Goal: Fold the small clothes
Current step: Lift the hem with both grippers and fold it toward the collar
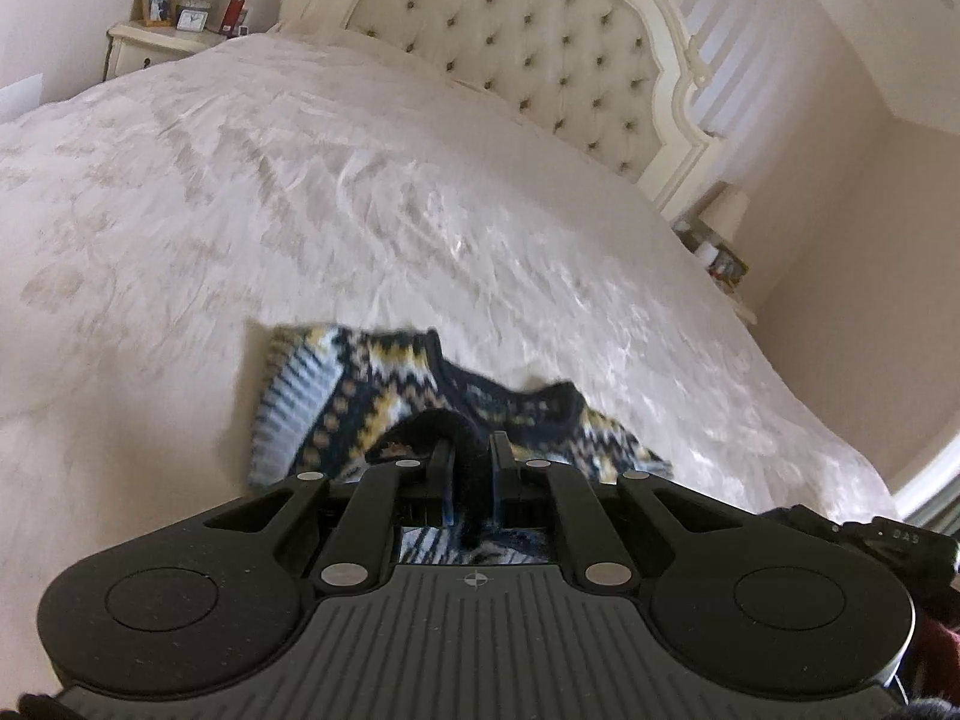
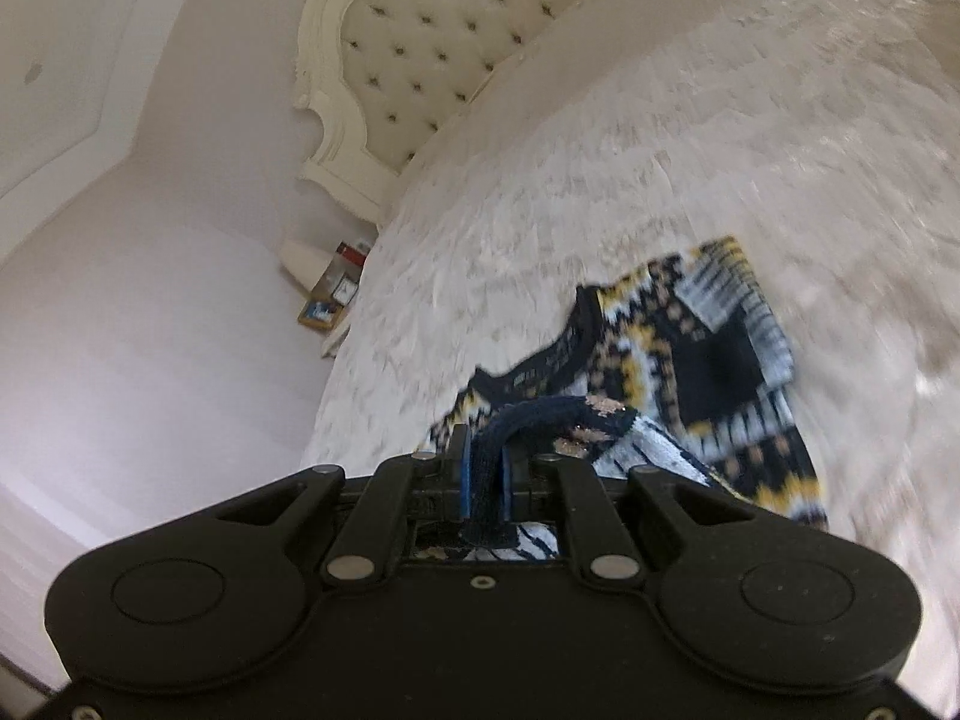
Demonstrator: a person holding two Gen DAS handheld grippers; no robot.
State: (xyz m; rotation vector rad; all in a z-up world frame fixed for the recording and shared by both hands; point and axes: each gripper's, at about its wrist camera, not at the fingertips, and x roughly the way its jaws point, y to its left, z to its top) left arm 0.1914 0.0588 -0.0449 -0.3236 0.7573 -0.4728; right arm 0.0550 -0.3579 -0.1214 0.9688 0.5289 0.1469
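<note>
A small knitted sweater (image 1: 360, 396) in navy, white and yellow zigzag pattern lies partly on the white bedspread (image 1: 300, 210). My left gripper (image 1: 468, 450) is shut on a dark navy edge of it, which loops up between the fingers. In the right wrist view the same sweater (image 2: 690, 360) spreads to the right, lifted at its near edge. My right gripper (image 2: 483, 462) is shut on another navy hem of it, the fabric pinched between the blue pads. Both near edges hang raised above the bed; the far part still rests on the cover.
A tufted cream headboard (image 1: 528, 42) stands at the far end of the bed. One nightstand (image 1: 162, 42) holds a lamp, photo frame and clock; another nightstand (image 1: 720, 252) sits at the right. Part of the other gripper (image 1: 870, 540) shows at lower right.
</note>
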